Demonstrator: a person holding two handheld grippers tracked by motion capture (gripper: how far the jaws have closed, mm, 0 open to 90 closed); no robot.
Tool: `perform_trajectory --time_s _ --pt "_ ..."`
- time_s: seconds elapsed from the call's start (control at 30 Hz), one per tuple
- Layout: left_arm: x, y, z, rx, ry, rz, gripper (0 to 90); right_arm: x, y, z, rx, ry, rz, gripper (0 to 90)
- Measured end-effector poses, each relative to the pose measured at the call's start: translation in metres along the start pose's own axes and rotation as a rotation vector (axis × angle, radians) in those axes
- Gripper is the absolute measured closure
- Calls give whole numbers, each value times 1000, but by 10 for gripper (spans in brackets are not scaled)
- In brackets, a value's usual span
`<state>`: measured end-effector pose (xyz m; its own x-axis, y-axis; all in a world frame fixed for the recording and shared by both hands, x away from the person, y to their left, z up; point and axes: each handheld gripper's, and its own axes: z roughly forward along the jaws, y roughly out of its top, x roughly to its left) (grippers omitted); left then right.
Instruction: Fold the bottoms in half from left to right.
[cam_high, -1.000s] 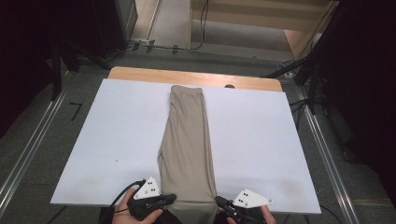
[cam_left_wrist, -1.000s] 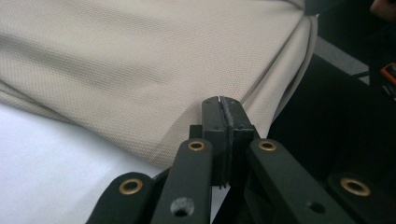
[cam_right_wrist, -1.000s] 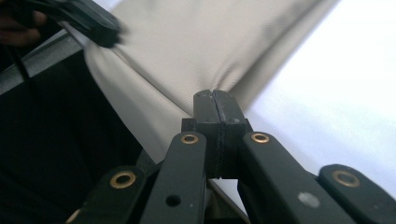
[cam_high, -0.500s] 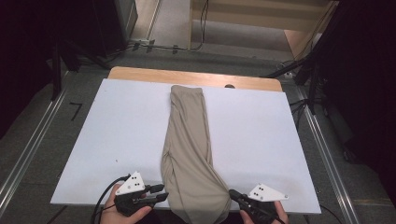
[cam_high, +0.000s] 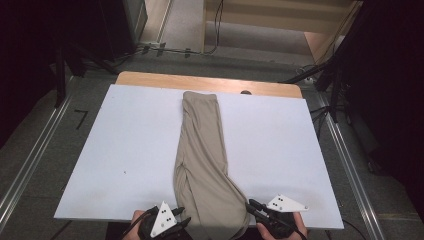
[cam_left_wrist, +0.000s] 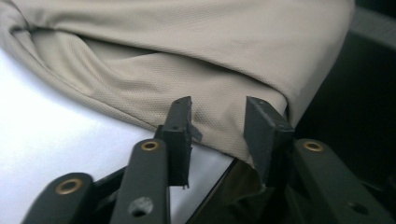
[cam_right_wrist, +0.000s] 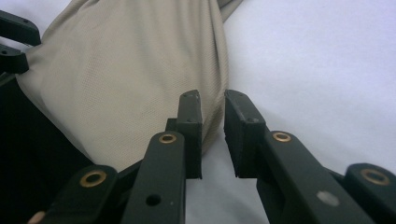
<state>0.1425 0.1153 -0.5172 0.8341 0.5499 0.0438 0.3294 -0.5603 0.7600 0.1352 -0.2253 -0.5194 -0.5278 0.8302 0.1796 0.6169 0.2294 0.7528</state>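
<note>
White surface (cam_high: 100, 150) carries beige trousers (cam_high: 202, 150) lengthwise down its middle — left tongs (cam_left_wrist: 217, 126) and right tongs (cam_right_wrist: 212, 133), having just been opening, flank the near end, gripping nothing.

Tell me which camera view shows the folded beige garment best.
The high view: it takes in the whole long folded beige knit garment lying lengthwise on the white board, near end overhanging. The left gripper view shows its near edge close up; the right gripper view its near end.
</note>
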Motion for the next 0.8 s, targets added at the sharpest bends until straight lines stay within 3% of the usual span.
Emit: perform_trajectory --time_s 0.17,0.2,0.33,0.43,0.47,0.57,0.6,0.63,0.67,0.73,0.8 --pt "2 1 -1 14 -1 27 886 3 1 1 -4 5 -19 740" --pt "5 3 -1 21 -24 28 895 4 1 1 -6 8 -17 740" --pt "26 2 -3 8 -156 -75 900 3 1 0 -13 14 -13 740" --pt "35 4 -18 -39 -174 -73 900 2 2 -2 -24 17 -13 740" --pt "37 5 -21 -35 -174 -66 900 1 2 -2 -27 17 -12 740" --pt "42 0 -20 78 -162 -5 899 0 1 -2 -21 16 -9 740" --pt "43 -4 -18 84 -170 -3 889 0 1 0 -18 17 -7 740" --pt "45 -6 -19 55 -188 -41 858 0 1 0 -12 16 -8 738" --pt "46 -5 -20 30 -198 -75 772 0 1 0 -12 14 -13 725" --pt "46 -1 -23 -36 -208 -101 618 2 2 0 -18 7 -14 703" --pt "42 6 -22 -80 -232 -120 613 3 2 0 -20 14 -11 678"
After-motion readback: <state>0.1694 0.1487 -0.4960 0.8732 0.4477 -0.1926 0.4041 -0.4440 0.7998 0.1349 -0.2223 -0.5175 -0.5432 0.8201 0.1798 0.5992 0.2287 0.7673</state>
